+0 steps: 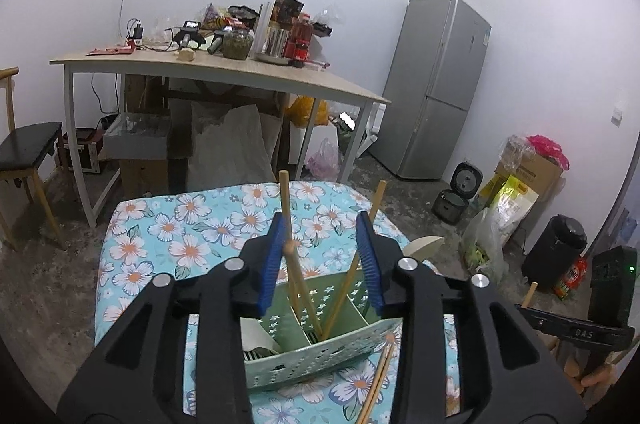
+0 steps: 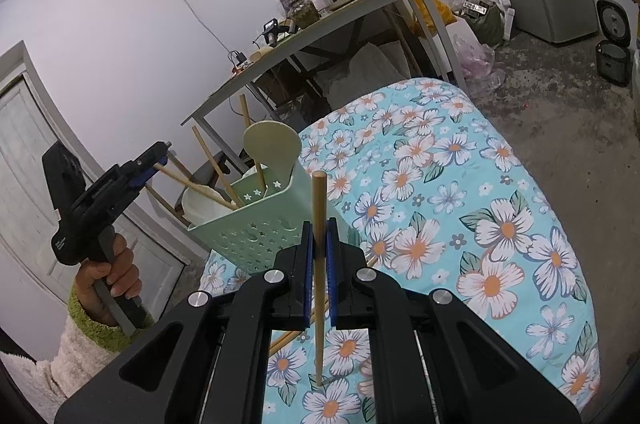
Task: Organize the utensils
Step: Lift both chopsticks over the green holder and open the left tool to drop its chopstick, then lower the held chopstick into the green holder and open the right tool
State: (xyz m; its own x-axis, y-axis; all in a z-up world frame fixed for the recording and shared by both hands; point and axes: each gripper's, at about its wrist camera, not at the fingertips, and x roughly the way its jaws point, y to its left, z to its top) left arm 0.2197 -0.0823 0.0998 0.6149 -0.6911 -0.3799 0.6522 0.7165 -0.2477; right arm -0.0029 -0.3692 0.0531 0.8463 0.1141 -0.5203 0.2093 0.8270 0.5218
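Left wrist view
- Left gripper (image 1: 324, 256): jaws apart just above the green holder (image 1: 320, 352), gripping nothing; one chopstick (image 1: 298, 256) leans on its left pad.
- Already in the holder: two chopsticks and a pale spoon (image 1: 424, 246).
- Left to do: loose chopsticks (image 1: 380, 372) on the flowered cloth (image 1: 168, 224), just in front of the holder.

Right wrist view
- Right gripper (image 2: 320, 256): clenched on an upright chopstick (image 2: 319, 224), beside the holder (image 2: 256, 224), not yet in it.
- Progress: judged partway.
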